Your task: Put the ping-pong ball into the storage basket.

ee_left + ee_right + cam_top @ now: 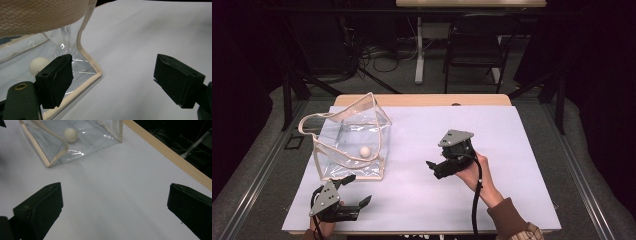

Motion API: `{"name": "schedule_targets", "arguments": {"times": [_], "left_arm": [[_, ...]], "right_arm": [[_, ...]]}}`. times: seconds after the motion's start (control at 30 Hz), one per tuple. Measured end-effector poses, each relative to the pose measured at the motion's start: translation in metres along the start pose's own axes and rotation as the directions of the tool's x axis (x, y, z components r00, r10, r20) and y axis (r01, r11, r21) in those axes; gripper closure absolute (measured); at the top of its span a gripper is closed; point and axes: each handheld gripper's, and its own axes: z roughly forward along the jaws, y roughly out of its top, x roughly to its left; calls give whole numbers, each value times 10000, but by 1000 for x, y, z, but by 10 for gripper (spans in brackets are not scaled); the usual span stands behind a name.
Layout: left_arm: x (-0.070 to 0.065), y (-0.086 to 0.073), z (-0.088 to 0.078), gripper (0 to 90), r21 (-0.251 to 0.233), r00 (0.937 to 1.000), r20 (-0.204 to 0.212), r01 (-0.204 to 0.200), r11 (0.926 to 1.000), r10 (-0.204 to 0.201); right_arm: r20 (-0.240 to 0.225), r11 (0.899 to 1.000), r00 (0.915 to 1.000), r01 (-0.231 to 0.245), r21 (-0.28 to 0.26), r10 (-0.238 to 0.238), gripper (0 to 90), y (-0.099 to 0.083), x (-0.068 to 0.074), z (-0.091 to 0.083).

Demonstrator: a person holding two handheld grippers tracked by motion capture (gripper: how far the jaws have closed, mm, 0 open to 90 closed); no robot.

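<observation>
Here, a clear bag with cream trim, standing on the white-covered counter toward its far left corner, mouth open upward. Inside, on the bag's floor and close to its near wall, a small cream ball. From the bag's rim, a cream strap looping out toward the left edge of the counter.

At the near left corner, just in front of the bag's near wall, the left gripper, held in a hand at the near edge. Jaws spread wide, released, nothing between them. In the left gripper view, one jaw just beside the bag's trimmed near corner, whether touching or not hard to tell; the other jaw well apart over bare white surface, and the ball visible through the clear wall.

Near the middle of the counter, the right gripper, held in the right hand reaching in from the near right corner, pointed leftward at the bag, well apart from it. Jaws likewise wide and released, empty. In the right gripper view, the bag and ball ahead, with the wooden edge of the counter running alongside.
</observation>
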Motion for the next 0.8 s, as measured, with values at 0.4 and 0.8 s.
{"name": "schedule_targets", "arguments": {"times": [0.4,0.8], "left_arm": [[0,0,0,159,3,10000,-9,-5,10000,5],[0,0,0,159,5,10000,-39,26,10000,-26]], "right_arm": [[158,9993,9993,-342,-120,344,0,-26,-3,-12],[246,9982,9981,-551,-223,557,0,-48,-5,-21]]}}
